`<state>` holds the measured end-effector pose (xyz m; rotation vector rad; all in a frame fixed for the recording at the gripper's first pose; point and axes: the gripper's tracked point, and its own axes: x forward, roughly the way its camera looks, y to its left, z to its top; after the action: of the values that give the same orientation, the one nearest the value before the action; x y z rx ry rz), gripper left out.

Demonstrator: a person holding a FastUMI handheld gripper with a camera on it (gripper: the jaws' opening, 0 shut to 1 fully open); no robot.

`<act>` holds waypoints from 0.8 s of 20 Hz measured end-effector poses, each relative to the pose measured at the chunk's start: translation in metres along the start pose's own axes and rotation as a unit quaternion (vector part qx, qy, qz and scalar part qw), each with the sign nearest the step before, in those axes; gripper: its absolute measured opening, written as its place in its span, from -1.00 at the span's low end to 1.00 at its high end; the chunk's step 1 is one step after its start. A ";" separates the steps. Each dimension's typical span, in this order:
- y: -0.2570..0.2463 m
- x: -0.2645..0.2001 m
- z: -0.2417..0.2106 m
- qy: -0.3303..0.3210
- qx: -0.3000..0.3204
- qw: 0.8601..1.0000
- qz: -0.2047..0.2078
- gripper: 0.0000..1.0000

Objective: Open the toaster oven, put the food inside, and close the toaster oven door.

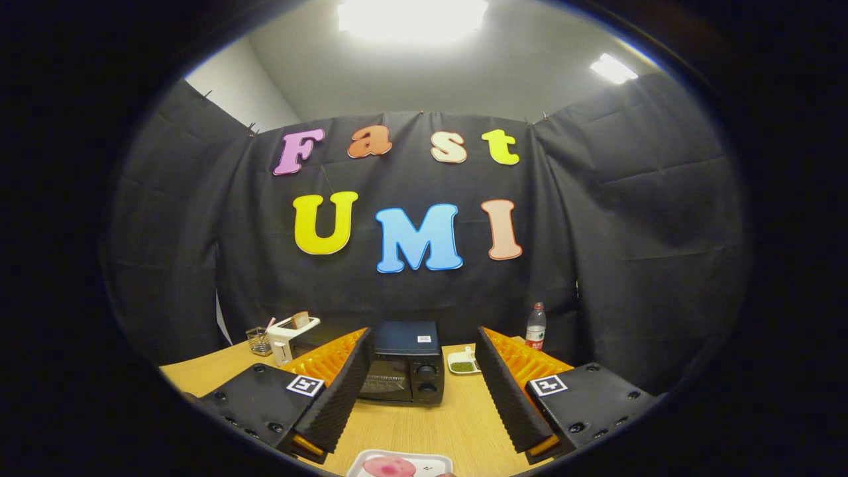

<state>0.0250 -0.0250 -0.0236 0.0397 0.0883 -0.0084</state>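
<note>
We see the gripper (424,391) spread wide, holding nothing. Black toaster oven (404,364), door closed, sits lower centre between the fingers. White tray with pink food (391,466) lies at bottom centre.

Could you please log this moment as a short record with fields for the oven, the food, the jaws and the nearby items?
toaster oven: black toaster oven on the wooden table, beyond the jaws, door closed
food: pink food on a white tray, near edge of the table, below the jaws
gripper: gripper with jaws wide apart, holding nothing, aimed at the oven
left of oven: white toaster with a slice in it; wire basket
right of oven: small dish with green contents; water bottle
task stage: door not yet opened
</note>
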 end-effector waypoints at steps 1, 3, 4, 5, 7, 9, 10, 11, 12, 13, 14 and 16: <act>0.005 0.006 0.001 -0.002 0.002 1.000 0.003 0.94; 0.016 0.019 0.002 -0.004 0.008 1.000 0.011 0.94; 0.022 0.025 0.001 -0.004 0.010 1.000 0.015 0.94; 0.028 0.033 0.000 -0.002 0.012 1.000 0.020 0.94; 0.042 0.046 -0.003 0.002 0.015 0.999 0.032 0.94; 0.055 0.059 -0.007 0.006 0.016 0.999 0.044 0.94; 0.063 0.066 -0.010 0.008 0.017 0.999 0.050 0.94; 0.069 0.073 -0.013 0.010 0.017 0.998 0.056 0.94; 0.077 0.080 -0.015 0.012 0.018 0.998 0.062 0.93; 0.083 0.086 -0.019 0.014 0.019 0.997 0.068 0.94; 0.090 0.094 -0.022 0.018 0.019 0.997 0.073 0.94; 0.102 0.107 -0.032 0.028 0.023 0.996 0.083 0.94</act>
<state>0.1294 0.0773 -0.0612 0.0930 0.1397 0.1570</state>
